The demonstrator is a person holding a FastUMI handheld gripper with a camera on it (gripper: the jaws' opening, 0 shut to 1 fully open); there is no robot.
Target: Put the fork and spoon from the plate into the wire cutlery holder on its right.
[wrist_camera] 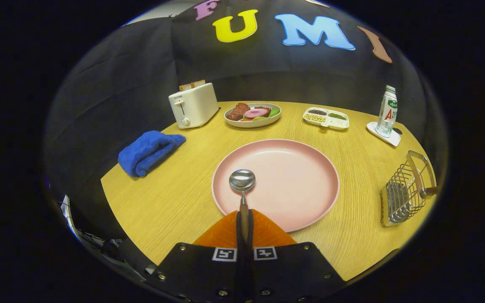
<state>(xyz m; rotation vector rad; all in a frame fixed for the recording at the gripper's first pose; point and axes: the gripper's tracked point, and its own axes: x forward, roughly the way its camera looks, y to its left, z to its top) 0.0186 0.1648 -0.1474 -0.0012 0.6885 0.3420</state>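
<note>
Fingers (244, 223) pinch one spoon (242, 185) over one plate (293, 181); one wire cutlery holder (406, 189) right.

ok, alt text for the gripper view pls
The gripper is shut on the handle of a spoon, whose bowl sits over the near edge of a pink plate on a wooden table. A wire cutlery holder stands to the plate's right; beyond are a blue cloth, toaster, food dishes and a bottle.
</note>
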